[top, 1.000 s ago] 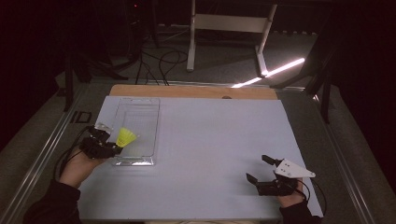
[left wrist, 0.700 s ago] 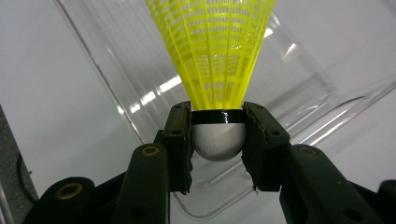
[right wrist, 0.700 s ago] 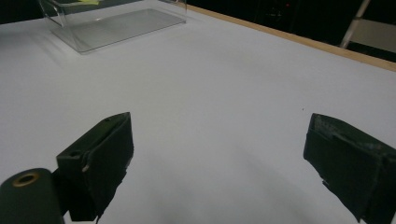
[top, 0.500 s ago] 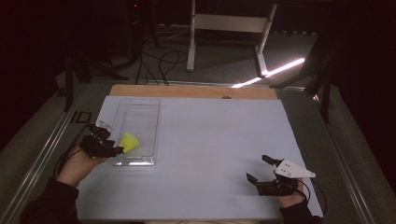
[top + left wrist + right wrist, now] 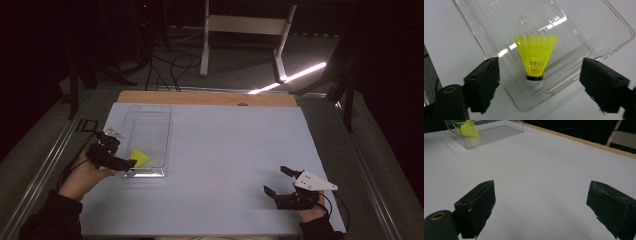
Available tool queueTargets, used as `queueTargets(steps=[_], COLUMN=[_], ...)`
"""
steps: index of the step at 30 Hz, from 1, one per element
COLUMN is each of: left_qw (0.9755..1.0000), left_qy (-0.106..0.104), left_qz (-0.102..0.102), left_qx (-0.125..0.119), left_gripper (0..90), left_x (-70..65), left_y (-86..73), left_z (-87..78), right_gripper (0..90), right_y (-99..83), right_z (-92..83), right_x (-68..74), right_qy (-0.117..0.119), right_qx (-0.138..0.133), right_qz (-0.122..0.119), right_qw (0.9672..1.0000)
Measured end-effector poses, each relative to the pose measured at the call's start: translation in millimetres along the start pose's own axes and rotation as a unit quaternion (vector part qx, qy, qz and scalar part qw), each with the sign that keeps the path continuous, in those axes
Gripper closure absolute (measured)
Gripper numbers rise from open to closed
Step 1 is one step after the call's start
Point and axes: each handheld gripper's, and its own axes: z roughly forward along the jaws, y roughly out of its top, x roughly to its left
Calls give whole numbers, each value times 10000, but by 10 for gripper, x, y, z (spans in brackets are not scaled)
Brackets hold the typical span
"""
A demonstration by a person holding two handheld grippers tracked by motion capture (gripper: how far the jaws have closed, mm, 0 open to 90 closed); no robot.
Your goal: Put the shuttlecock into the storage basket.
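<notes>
The left gripper point(image 5: 537, 85) has just been opening its jaws, which now stand wide apart, clear of the yellow shuttlecock point(image 5: 535, 57). It lies just ahead between them, cork end nearest, in the near end of the clear plastic tray point(image 5: 584, 32). The right gripper point(image 5: 278, 181), jaws spread over bare white tabletop point(image 5: 554, 170), sits well apart from the tray.

1. The room is dim; the white counter point(image 5: 225, 165) alone is lit.
2. A bright streak crosses the floor, upper right.
3. The clear tray point(image 5: 579, 32) shows glare streaks.
4. The high view is soft and grainy.
</notes>
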Motion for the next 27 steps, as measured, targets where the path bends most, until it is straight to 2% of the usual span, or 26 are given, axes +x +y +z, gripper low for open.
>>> queueTargets(steps=[4,5,7,8,10,11,13,15,16,20,27], left_qw=[10000,10000,9999,9998,9999,9999,9995,9997,9996,9993,9983], left_qy=[-44,-7,-21,-61,-8,-51,-220,-158,-241,-348,-462], left_qz=[5,-92,-160,-175,-167,-131,-190,-144,-115,-24,287], left_qx=[1,37,19,10,4,25,-79,-80,-101,-152,-230], left_gripper=[106,68,29,22,14,11,0,0,0,0,0], left_x=[-5,-5,0,1,-2,-4,4,-2,-2,-16,-96], left_y=[11,26,38,45,56,63,75,91,99,138,221], left_z=[1,11,11,5,-3,-9,-29,-37,-43,-57,-59], right_gripper=[85,85,85,85,85,85,85,85,85,85,85], right_y=[-1,-1,0,0,-1,-1,-2,-1,-2,-2,-2], right_z=[0,-1,-1,-1,-2,-1,-1,0,0,-2,-1], right_x=[-1,-1,-1,-1,-2,-1,-2,1,0,-3,-3], right_qy=[0,-1,0,-1,1,-7,-1,1,3,-3,-2], right_qx=[-8,-4,-11,-10,-9,-1,2,3,1,-14,-13], right_qz=[2,-1,-6,-5,2,9,2,2,-2,14,14], right_qw=[10000,10000,10000,10000,10000,10000,10000,10000,10000,10000,10000])
